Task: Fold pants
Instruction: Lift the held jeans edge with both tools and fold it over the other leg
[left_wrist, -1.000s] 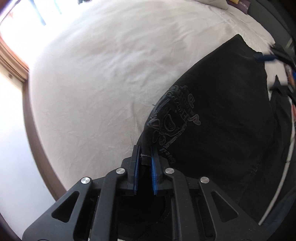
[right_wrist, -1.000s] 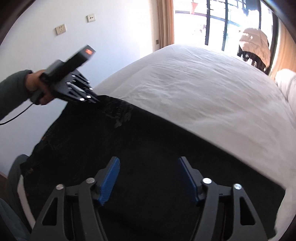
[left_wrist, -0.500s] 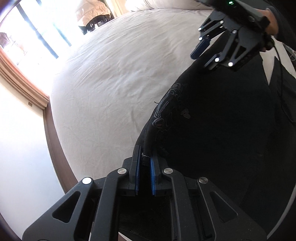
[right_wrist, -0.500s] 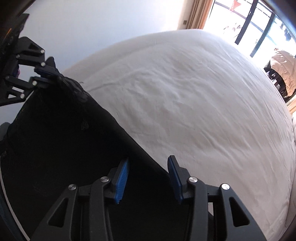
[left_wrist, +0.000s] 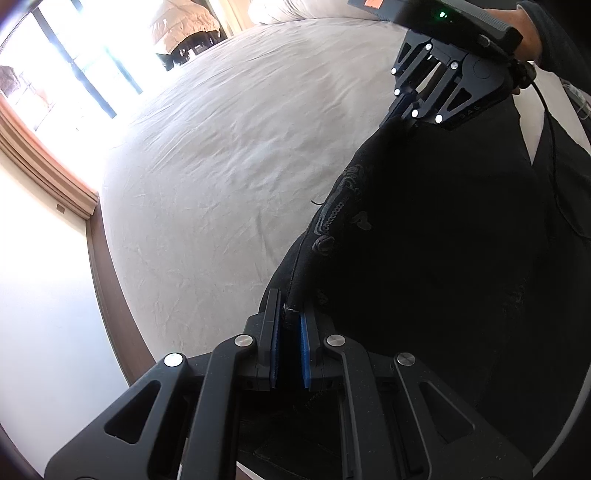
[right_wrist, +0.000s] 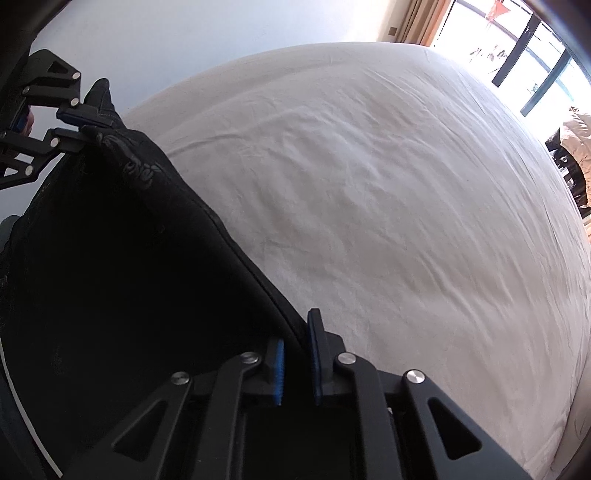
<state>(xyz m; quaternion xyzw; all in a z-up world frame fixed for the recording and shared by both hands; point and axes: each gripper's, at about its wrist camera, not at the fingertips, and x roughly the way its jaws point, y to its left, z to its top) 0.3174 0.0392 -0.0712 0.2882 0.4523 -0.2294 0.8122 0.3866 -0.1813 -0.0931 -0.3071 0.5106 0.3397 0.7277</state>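
Observation:
Black pants (left_wrist: 424, 251) with a grey printed pattern hang stretched above a white bed, held up by both grippers. My left gripper (left_wrist: 288, 325) is shut on one end of the pants' top edge. It also shows at the far left of the right wrist view (right_wrist: 79, 123). My right gripper (right_wrist: 297, 350) is shut on the other end of that edge of the pants (right_wrist: 122, 251). It also shows at the top right of the left wrist view (left_wrist: 400, 114), clamped on the fabric's corner.
The white bed sheet (left_wrist: 240, 155) (right_wrist: 369, 184) spreads below and beyond the pants. A brown wooden bed frame (left_wrist: 107, 280) runs along the left. A window with curtains (left_wrist: 44, 88) and a padded chair (left_wrist: 184, 33) stand beyond the bed. A white wall (right_wrist: 184, 33) is behind.
My right gripper has closed from open onto the pants' top edge. Both grippers have lifted the pants, and the edge between them is now taut.

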